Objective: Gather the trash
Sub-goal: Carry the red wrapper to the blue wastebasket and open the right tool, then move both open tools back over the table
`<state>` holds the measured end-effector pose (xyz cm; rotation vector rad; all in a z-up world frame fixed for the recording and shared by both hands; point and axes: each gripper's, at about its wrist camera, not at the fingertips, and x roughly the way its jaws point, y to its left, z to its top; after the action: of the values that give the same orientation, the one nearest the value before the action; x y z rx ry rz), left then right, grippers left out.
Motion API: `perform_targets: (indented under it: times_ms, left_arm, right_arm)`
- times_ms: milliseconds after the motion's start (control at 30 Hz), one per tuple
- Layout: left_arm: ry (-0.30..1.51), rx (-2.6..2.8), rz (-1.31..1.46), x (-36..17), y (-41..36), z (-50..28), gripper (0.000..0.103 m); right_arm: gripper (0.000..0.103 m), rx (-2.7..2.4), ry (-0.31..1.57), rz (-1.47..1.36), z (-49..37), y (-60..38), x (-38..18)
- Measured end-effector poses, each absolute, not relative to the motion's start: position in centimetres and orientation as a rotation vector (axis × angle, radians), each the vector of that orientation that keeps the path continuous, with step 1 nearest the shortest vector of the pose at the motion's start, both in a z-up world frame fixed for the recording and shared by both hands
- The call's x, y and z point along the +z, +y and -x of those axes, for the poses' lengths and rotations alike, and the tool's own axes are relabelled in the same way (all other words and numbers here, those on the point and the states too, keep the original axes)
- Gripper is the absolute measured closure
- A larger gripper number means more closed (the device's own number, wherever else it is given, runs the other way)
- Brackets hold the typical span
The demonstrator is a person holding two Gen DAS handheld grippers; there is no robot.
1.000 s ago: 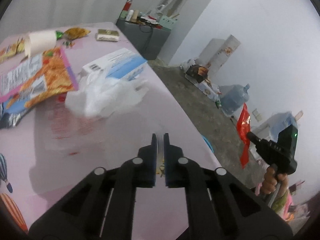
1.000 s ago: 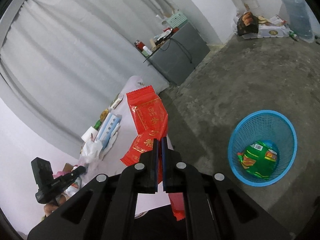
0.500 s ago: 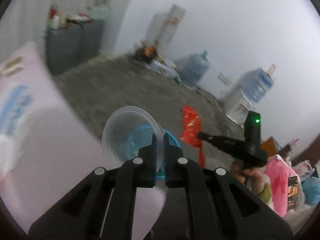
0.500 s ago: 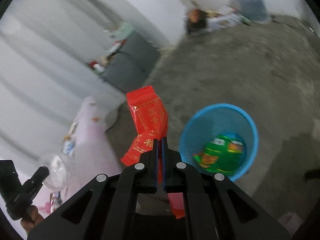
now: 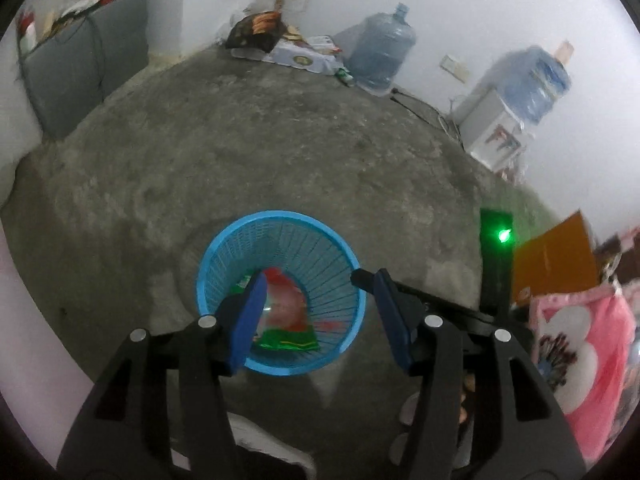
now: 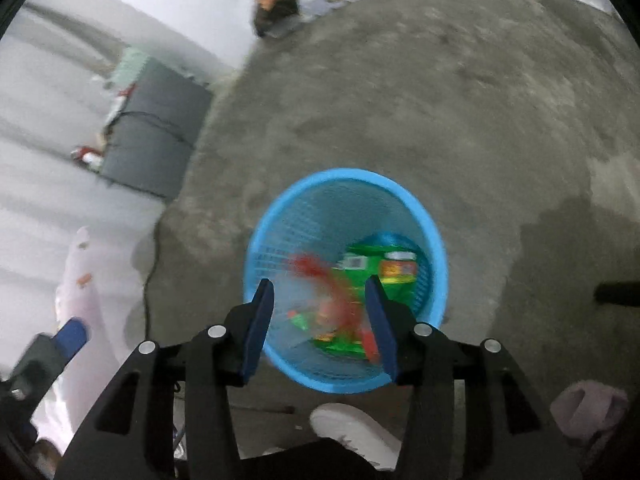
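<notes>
Directly below both grippers, the blue mesh basket is sitting on the concrete floor, filling the lower centre of each wrist view. The left gripper and the right gripper are both pointing steeply down into its mouth, neither clearly nearer than the other. Their jaws have just been opening and are now standing released, parted wide, with nothing pressed between the pads. In the right wrist view the red wrapper is showing as a blur inside the basket, its long axis running from upper left to lower right, lying over a green snack bag at the bottom. In the left wrist view a clear plastic cup seems to be dropping among the same litter, though it is too faint to be sure. Remaining trash is likely lying on the pink-covered table at the left edge.
</notes>
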<state>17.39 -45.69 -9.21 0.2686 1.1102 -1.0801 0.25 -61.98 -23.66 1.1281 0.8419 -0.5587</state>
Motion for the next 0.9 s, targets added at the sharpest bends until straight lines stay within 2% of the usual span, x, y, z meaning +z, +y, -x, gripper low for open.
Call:
perform_targets:
  times_ms: [267,433,500,633,900]
  left_arm:
    - [1.030,-1.056,-0.157,-5.5,-40.5,-17.5,0.049]
    - [0.978,-1.046,-0.056,-2.3,-35.4,-17.0,0.046]
    - [0.964,-1.033,-0.036,-1.4,-33.2,-16.7,0.045]
    - [0.897,-0.980,0.006,0.9,-27.6,-16.2,0.040]
    - [0.781,-0.829,0.011,3.7,-17.1,-15.9,0.036]
  right_arm:
    - [0.056,-0.580,0.803,-1.075,1.2,-61.2,-21.6]
    - [0.036,-0.546,0.770,-0.998,0.8,-59.2,-17.7]
    - [0.032,-0.516,0.751,-0.962,0.3,-58.0,-15.9]
    - [0.026,-0.433,0.739,-0.897,-1.0,-55.6,-12.6]
    - [0.025,-0.187,0.727,-0.897,-3.0,-50.3,-7.5]
